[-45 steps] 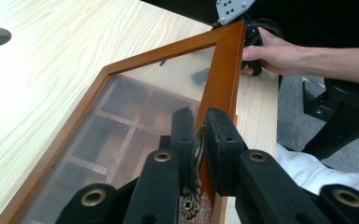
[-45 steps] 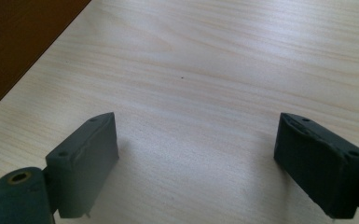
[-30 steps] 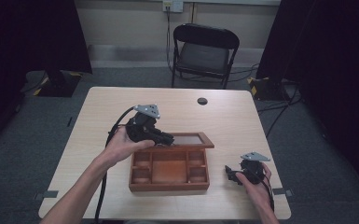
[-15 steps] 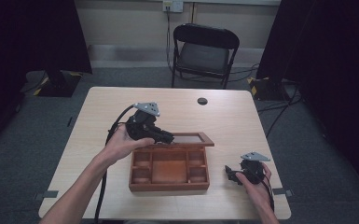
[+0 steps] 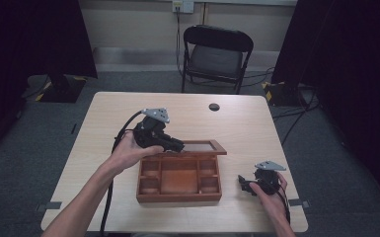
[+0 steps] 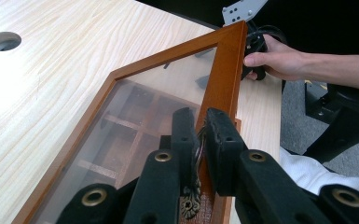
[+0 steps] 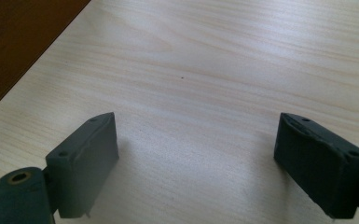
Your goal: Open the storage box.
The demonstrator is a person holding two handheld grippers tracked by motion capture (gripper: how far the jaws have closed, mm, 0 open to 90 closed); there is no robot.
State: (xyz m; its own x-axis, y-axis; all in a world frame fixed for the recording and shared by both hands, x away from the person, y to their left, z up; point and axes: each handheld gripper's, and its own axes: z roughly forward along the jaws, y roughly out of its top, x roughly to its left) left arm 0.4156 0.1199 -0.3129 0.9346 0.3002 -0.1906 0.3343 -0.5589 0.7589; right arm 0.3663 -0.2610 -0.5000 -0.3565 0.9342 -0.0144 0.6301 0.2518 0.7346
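High view, 1 wooden box [image 5: 179, 177], 2 grippers, left gripper [image 5: 173, 144], right gripper [image 5: 244, 182]

My left gripper [image 6: 198, 140] is matt black, with blocky rubber pads and brass-ringed screw holes along its linkage arms. A grey three-cornered plate tops it, and a black cable trails off. My right gripper [image 7: 205, 163] has the same dark pads. My forearms are bare.

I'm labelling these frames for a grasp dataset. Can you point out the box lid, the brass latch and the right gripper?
box lid [image 6: 224, 70], left gripper view, on its wooden frame rail.
brass latch [image 6: 190, 203], left gripper view, on its lower plate.
right gripper [image 7: 196, 164], right gripper view, midway between its fingertips.
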